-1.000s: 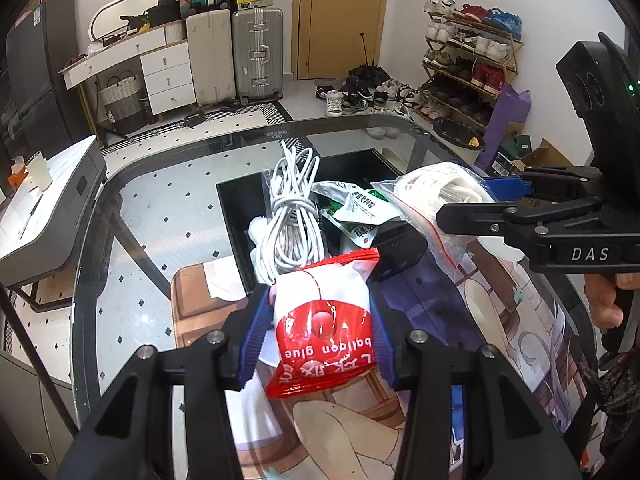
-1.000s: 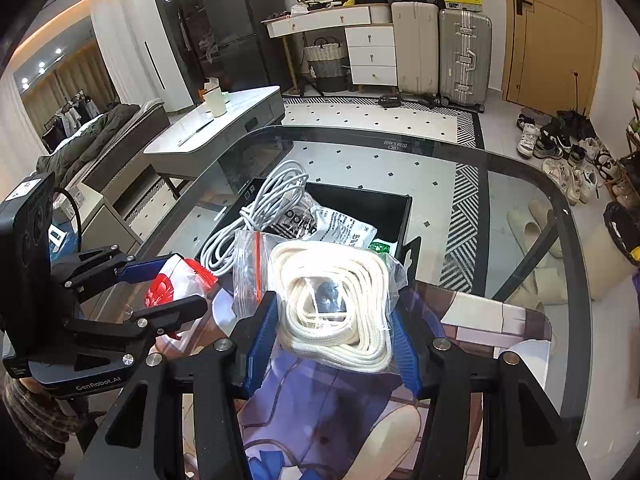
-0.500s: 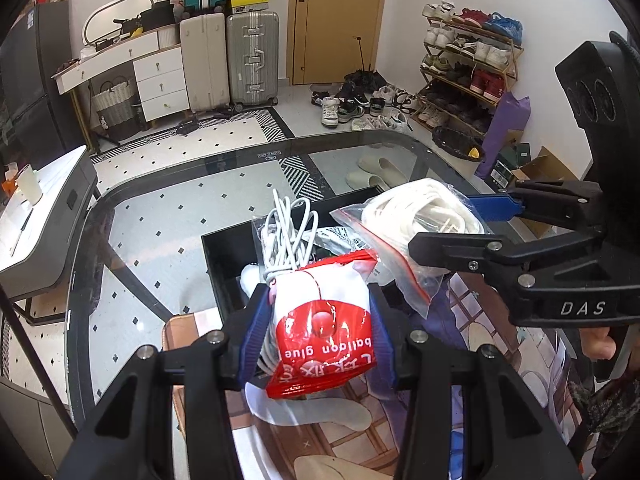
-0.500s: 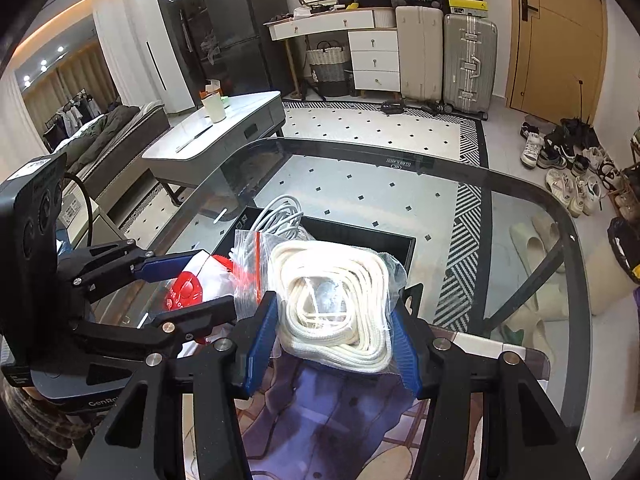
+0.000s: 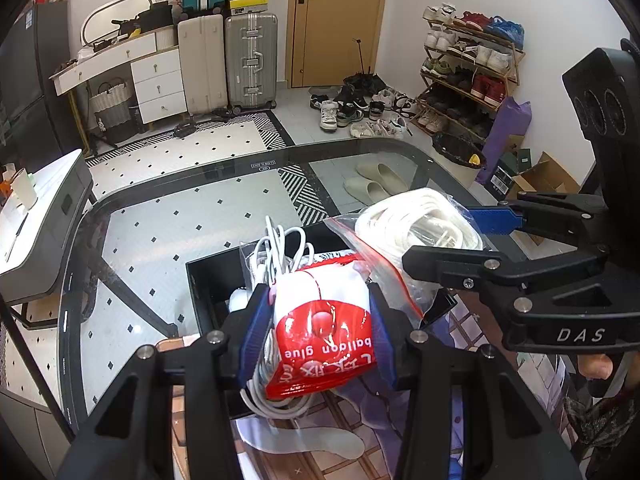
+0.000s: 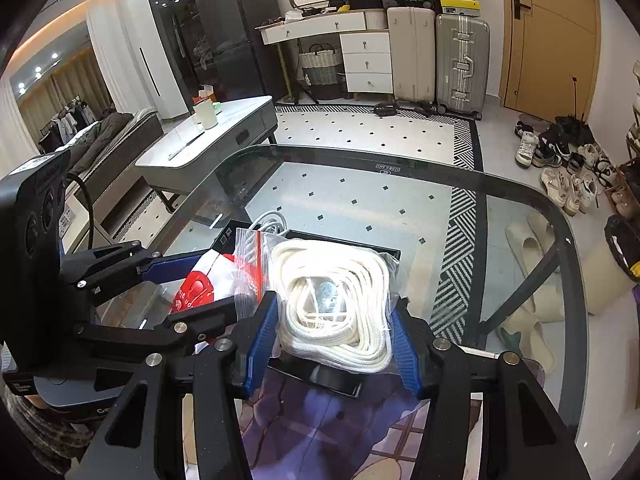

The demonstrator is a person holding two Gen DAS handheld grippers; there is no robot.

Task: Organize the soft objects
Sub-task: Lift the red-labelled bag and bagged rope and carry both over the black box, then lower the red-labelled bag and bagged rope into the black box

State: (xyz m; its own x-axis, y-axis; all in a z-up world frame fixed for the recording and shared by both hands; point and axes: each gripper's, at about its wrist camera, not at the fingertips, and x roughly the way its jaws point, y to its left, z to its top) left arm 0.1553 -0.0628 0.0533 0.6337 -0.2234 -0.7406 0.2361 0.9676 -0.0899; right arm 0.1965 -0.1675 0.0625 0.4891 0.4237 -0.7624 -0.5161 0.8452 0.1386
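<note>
Rope bag (image 6: 334, 304) is clenched in the right gripper (image 6: 334, 332) fingers, glue packet (image 5: 322, 332) in the left gripper (image 5: 320, 336) fingers, both over the black box (image 5: 216, 280); lower them inside before releasing.

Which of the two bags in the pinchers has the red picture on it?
The balloon glue packet, pinched by the left gripper. It is red and white with printing, while the zip bag of white rope in the right gripper is clear.

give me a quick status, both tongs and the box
Left tongs shut on balloon glue packet. Right tongs shut on bagged rope. Both over black box; white cable inside.
</note>
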